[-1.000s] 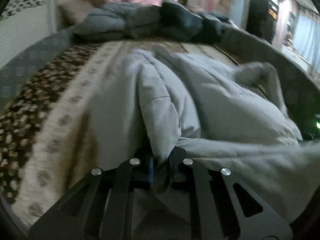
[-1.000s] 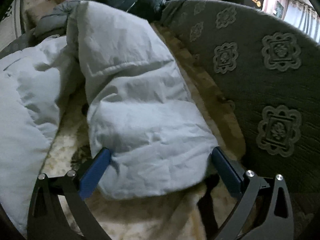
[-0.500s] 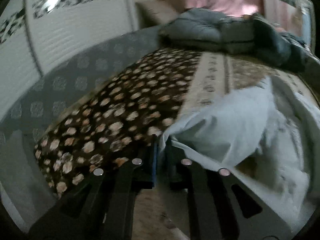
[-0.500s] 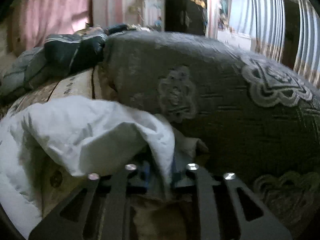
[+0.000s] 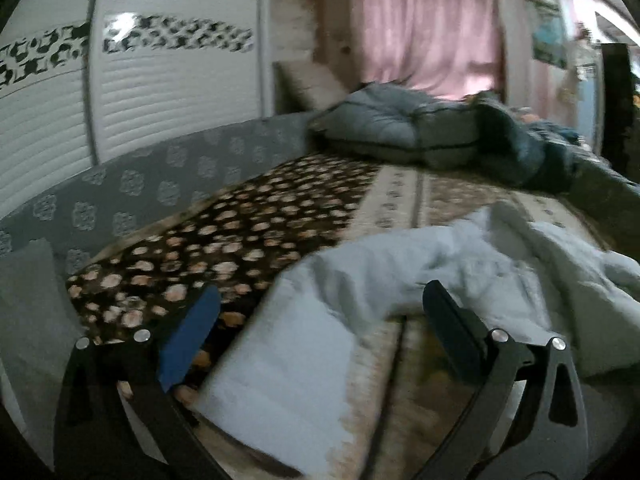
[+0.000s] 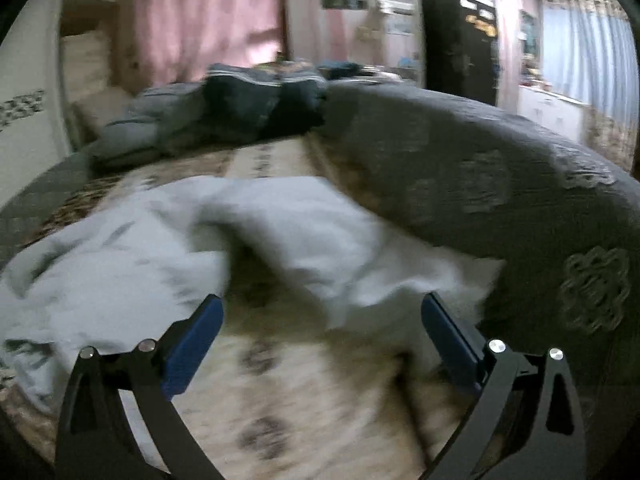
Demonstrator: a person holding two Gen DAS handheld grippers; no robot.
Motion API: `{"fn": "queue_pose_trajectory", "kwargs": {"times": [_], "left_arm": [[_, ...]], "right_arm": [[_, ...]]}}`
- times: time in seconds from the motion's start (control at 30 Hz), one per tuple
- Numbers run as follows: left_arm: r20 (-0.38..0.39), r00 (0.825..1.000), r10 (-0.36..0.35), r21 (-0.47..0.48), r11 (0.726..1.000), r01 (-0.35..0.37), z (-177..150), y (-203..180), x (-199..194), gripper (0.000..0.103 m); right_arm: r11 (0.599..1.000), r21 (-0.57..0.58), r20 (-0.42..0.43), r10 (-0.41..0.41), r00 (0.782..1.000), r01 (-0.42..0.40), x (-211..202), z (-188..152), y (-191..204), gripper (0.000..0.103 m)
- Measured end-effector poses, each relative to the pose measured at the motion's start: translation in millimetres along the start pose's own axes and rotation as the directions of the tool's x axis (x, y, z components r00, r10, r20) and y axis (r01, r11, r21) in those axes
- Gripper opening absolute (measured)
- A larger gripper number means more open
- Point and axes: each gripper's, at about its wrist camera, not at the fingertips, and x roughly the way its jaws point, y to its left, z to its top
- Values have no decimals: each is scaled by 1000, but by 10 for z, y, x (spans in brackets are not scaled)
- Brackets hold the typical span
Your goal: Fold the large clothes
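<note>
Bed with leopard-print blanket (image 5: 224,240); pale blue padded garment (image 5: 400,272) crumpled near-centre. Left tool (image 5: 320,320) and right tool (image 6: 320,320) just opened wide, empty. Soft, light, bulky; pinch hem corners.

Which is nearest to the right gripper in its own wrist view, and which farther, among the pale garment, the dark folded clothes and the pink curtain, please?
1. Pale garment: just ahead of the open right gripper, on the bed.
2. Dark folded clothes: at the bed's far end, left of centre.
3. Pink curtain: behind that pile, upper left.
</note>
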Motion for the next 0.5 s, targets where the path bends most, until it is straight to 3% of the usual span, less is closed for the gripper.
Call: {"fn": "queue_pose_trajectory", "kwargs": {"times": [0.1, 0.27, 0.5], "left_arm": [[26, 996, -90, 52, 995, 89, -161, -398, -255, 100], [-62, 971, -230, 180, 955, 238, -459, -1248, -260, 100], [-182, 951, -252, 200, 937, 286, -759, -1758, 22, 100]], "right_arm": [[993, -18, -63, 114, 991, -115, 52, -156, 435, 101], [981, -71, -163, 168, 972, -182, 296, -486, 870, 101], [973, -131, -251, 151, 956, -189, 601, -727, 1037, 101]]}}
